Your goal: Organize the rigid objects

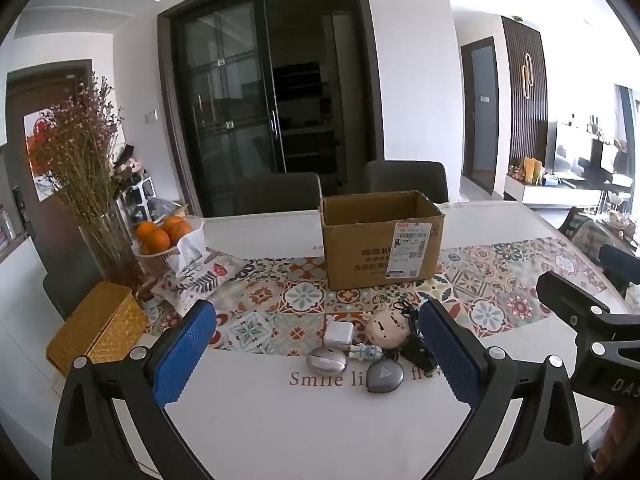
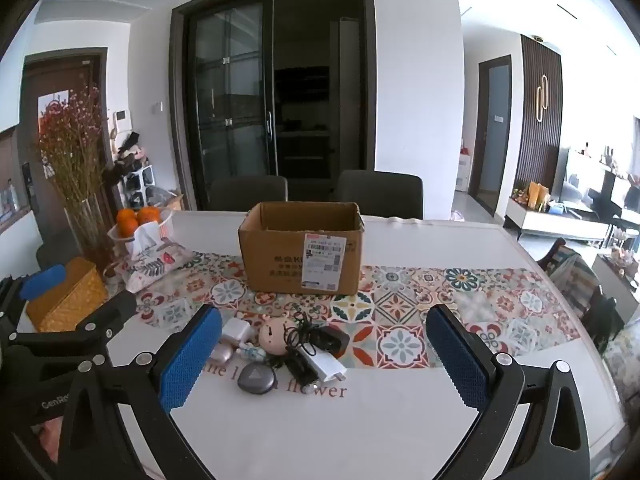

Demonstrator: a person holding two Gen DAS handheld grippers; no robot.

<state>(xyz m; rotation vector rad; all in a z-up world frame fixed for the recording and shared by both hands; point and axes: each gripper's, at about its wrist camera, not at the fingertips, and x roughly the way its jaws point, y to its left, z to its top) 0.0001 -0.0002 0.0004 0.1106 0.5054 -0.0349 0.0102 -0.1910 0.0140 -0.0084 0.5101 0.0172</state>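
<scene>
Nearest, blue-padded left gripper [image 1: 316, 356] and blue-padded right gripper [image 2: 324, 358], both spread wide and holding nothing, above the white table [image 2: 304, 432]. Just beyond, huddled at the near edge of the patterned tile-print runner [image 2: 400, 320]: grey teardrop-shaped fob [image 2: 256, 378], silver oval case [image 1: 326, 360], small astronaut figure [image 1: 366, 351], white square charger [image 1: 339, 334], beige round gadget [image 1: 386, 326], tangled black cable [image 2: 300, 334], white plug adapter [image 2: 326, 366]. Farther back on the runner, open brown cardboard box [image 2: 300, 258] with white shipping label, well apart from the cluster.
</scene>
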